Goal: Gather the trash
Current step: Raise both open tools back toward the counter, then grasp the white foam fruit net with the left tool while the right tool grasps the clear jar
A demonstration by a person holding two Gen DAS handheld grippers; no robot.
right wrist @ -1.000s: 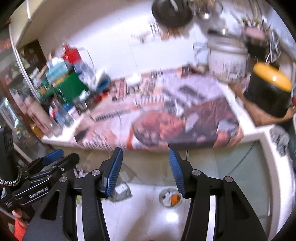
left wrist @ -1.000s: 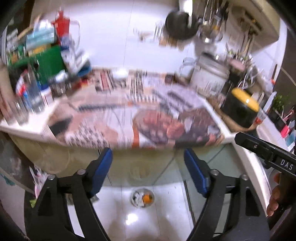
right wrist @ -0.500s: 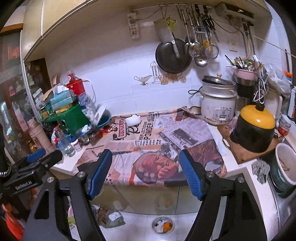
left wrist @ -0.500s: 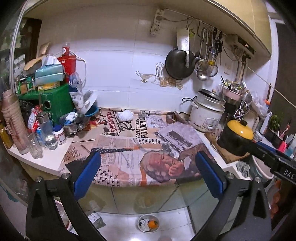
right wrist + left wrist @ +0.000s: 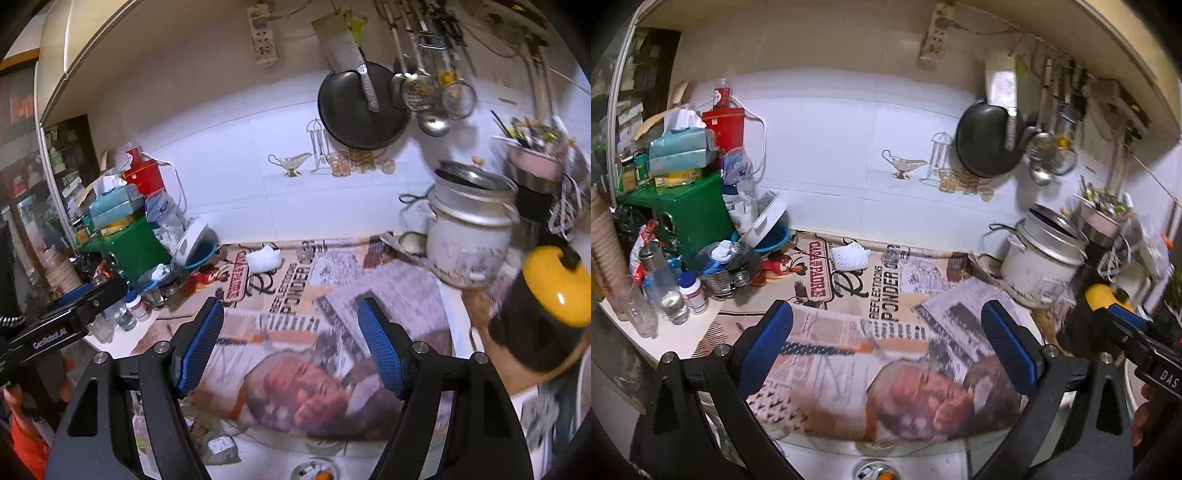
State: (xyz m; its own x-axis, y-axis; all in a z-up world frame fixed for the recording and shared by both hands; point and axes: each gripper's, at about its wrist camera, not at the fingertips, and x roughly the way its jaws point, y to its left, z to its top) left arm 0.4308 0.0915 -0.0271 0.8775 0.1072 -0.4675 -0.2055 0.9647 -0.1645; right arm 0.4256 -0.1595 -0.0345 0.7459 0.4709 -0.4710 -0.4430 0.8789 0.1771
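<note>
A crumpled white tissue [image 5: 849,254] lies on the newspaper-covered counter [image 5: 886,332] near the back wall; it also shows in the right wrist view [image 5: 264,258]. My left gripper [image 5: 890,332] is open and empty, held above the front part of the counter. My right gripper [image 5: 291,332] is open and empty too, beside it on the right. The left gripper's body [image 5: 62,325] shows at the left of the right wrist view. A small bowl with scraps [image 5: 314,470] sits on the floor below the counter edge.
A green box [image 5: 687,214] with tissue packs, bottles [image 5: 665,288] and a wire basket crowd the counter's left end. A rice cooker [image 5: 1041,254] and a black pot with a yellow lid [image 5: 550,306] stand at the right. Pans and ladles hang on the wall. Litter [image 5: 221,446] lies on the floor.
Both grippers have risen and tilted up from the floor towards the counter, and moved closer to it. Both sets of fingers have opened wider.
</note>
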